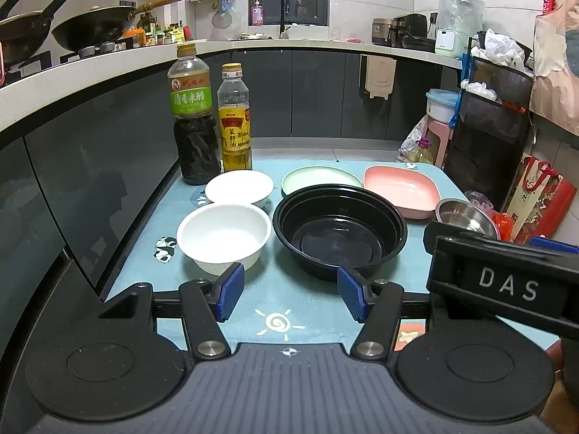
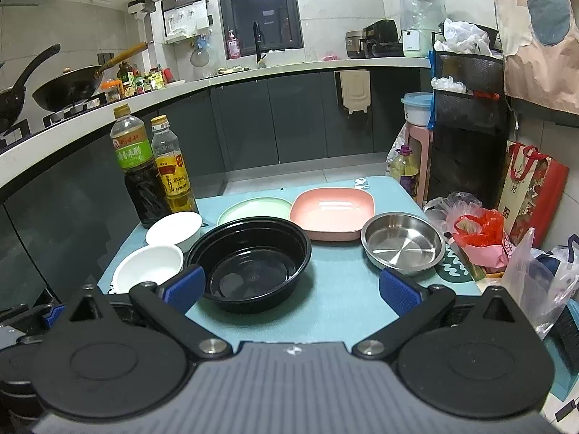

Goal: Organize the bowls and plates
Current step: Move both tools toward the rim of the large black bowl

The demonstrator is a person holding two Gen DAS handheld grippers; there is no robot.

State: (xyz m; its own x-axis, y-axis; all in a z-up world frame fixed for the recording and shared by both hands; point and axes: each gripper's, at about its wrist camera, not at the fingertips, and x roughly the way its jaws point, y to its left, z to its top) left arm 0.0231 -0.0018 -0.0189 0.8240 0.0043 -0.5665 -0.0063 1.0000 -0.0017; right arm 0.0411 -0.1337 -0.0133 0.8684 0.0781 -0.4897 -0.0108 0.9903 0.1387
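On the blue mat [image 1: 296,289] stand two white bowls, the near one [image 1: 224,235] and the far one [image 1: 239,186], a black round bowl [image 1: 338,229], a green plate [image 1: 320,177], a pink square plate [image 1: 401,186] and a steel dish [image 1: 465,215]. My left gripper [image 1: 289,294] hovers open at the mat's near edge, between the near white bowl and the black bowl, holding nothing. My right gripper [image 2: 291,287] is also open and empty, its fingers flanking the gap between the black bowl [image 2: 249,260] and the steel dish [image 2: 403,242]. The right gripper's body blocks part of the left wrist view.
A dark vinegar bottle [image 1: 195,115] and a yellow oil bottle [image 1: 234,119] stand at the mat's far left corner. Dark cabinets under a white counter [image 1: 72,68] run along the left. Bags [image 2: 481,235], a black rack [image 2: 466,126] and a pink stool [image 2: 416,159] crowd the right.
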